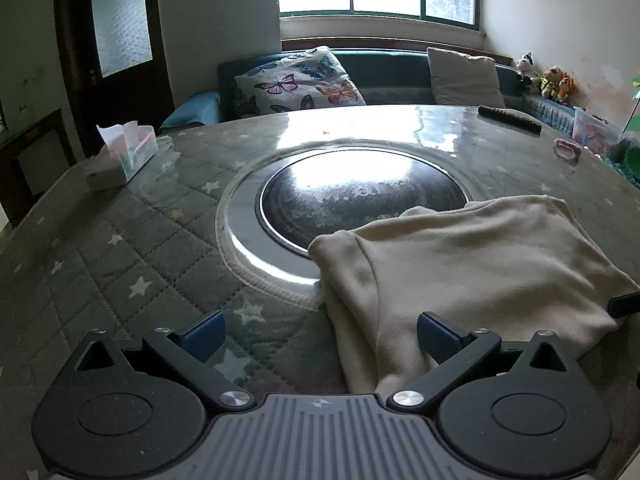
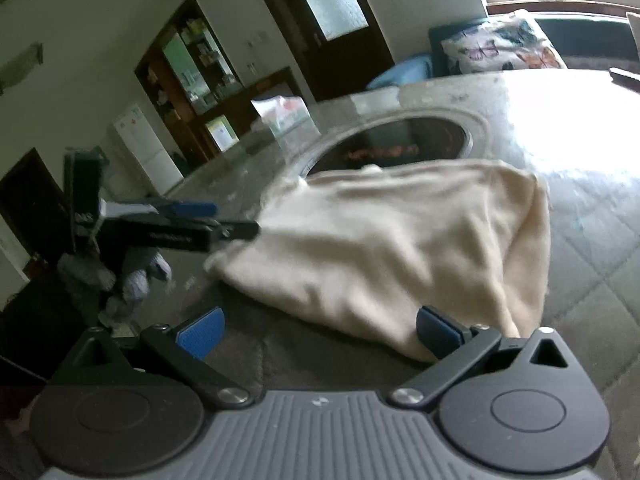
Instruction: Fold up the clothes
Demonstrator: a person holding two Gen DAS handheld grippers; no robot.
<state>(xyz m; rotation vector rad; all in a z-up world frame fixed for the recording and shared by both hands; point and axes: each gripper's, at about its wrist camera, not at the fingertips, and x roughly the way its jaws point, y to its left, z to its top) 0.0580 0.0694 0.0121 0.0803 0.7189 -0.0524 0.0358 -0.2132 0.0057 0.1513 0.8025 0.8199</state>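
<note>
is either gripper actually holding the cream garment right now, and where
Neither. The left gripper and right gripper are both open with nothing between the fingers; the cream garment lies on the table.

Motion blur softened the cream garment (image 2: 384,240) and the desk (image 2: 592,208) in the right wrist view, leaving the folds indistinct. The left gripper (image 2: 224,220) showed there side-on, its fingers overlapping, so their spread could not be read. In the left wrist view the garment ran off the right edge, where only a dark tip of the right gripper (image 1: 624,305) showed. Small plush toys (image 1: 554,82) by the wall were too small to identify.
</note>
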